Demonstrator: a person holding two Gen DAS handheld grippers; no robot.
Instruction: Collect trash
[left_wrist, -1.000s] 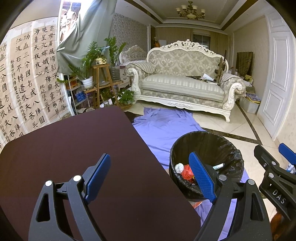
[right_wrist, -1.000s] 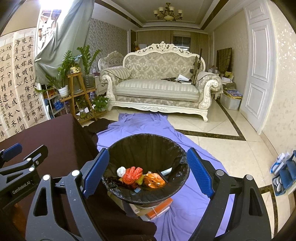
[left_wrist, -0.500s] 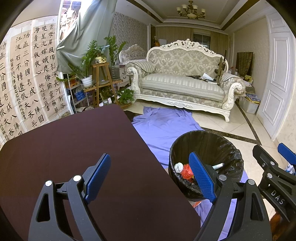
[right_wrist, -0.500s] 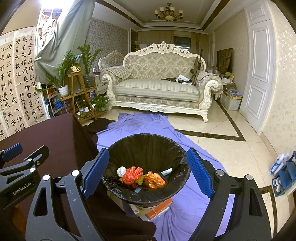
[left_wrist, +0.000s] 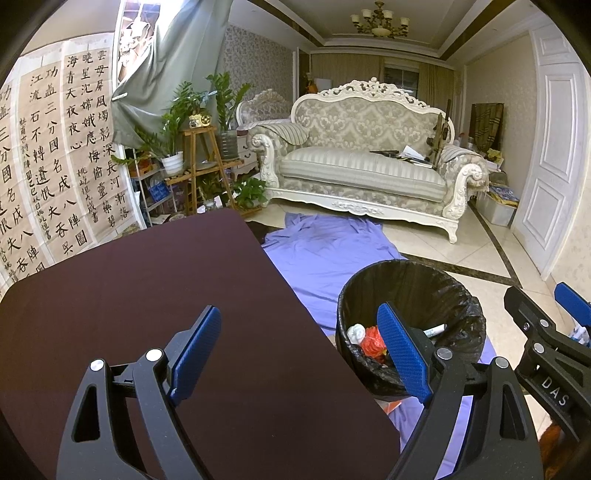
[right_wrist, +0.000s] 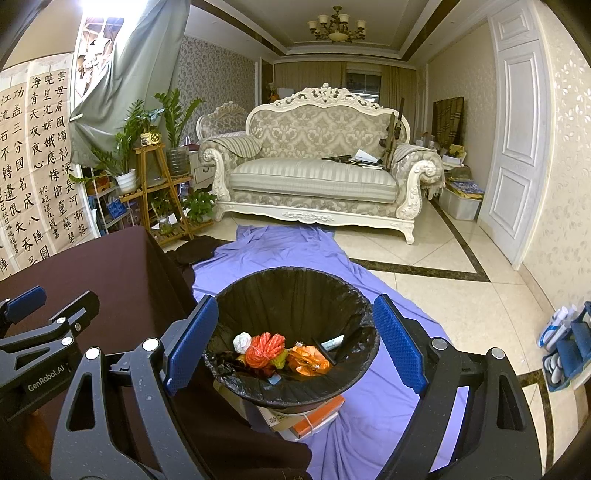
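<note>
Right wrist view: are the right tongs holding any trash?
No, the right tongs stand wide open and empty above the trash bin, with the trash lying inside it.

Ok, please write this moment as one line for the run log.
left tool: open, empty, above table | right tool: open, empty, above trash bin | bin: trash inside

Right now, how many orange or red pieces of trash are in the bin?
2: a red-orange bundle mid-bin, an orange wrapper beside it; more may be buried.
</note>
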